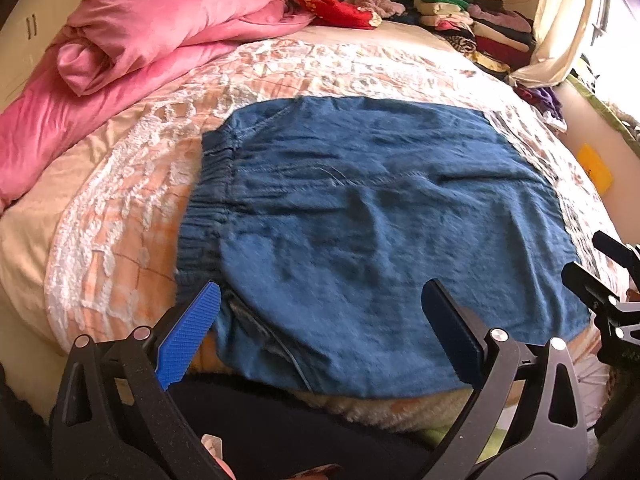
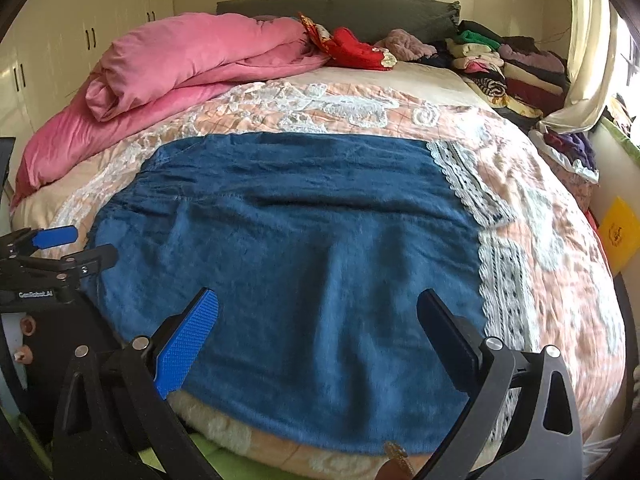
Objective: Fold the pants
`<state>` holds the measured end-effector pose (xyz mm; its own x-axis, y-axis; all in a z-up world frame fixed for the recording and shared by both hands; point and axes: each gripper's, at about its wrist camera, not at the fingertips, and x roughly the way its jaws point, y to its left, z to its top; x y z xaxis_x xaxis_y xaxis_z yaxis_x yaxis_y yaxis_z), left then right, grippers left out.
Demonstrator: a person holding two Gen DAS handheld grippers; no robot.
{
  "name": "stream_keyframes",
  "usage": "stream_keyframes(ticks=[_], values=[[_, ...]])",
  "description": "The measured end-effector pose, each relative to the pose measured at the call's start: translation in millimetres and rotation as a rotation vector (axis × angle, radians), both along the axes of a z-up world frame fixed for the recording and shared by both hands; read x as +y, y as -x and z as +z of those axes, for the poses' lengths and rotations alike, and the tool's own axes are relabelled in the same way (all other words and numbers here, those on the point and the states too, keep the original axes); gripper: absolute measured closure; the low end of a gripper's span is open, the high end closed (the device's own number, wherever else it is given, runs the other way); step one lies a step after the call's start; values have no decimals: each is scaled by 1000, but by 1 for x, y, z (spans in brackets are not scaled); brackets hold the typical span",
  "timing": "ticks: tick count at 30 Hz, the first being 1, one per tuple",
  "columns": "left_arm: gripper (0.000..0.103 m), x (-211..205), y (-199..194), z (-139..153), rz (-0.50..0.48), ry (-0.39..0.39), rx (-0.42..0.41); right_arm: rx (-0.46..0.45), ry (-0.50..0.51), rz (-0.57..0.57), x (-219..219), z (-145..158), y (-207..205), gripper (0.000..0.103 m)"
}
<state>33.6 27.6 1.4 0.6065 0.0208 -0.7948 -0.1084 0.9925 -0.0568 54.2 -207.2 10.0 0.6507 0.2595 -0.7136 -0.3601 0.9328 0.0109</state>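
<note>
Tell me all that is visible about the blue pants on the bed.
The blue pants look like soft, fuzzy fabric with visible seams and a gathered elastic waistband on the left side. They lie flat, already folded into a wide, slightly wrinkled block, on the peach lace bedspread near its front edge. Both tools hover open above them; neither grips them.

Pink duvet (image 2: pixel 180 64) crowding bed's (image 2: pixel 560 240) left.

Soft matt blue cloth pants (image 1: pixel 372 220) on lace-trimmed quilted bedspread (image 2: pixel 540 216).
</note>
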Motion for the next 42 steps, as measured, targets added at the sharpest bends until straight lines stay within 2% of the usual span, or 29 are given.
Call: stream_keyframes(ticks=[14, 23, 29, 36, 42], values=[[9, 62, -58, 2, 115, 19, 22, -12, 6, 58, 27, 8, -76, 4], [9, 100, -100, -5, 170, 32, 60, -28, 60, 139, 62, 13, -120, 4], [9, 120, -125, -7, 161, 86, 64, -20, 68, 197, 83, 10, -145, 4], [9, 136, -154, -21, 179, 71, 96, 10, 102, 232, 106, 2, -179, 4], [9, 137, -179, -36, 138, 49, 118, 15, 137, 249, 118, -6, -207, 4]])
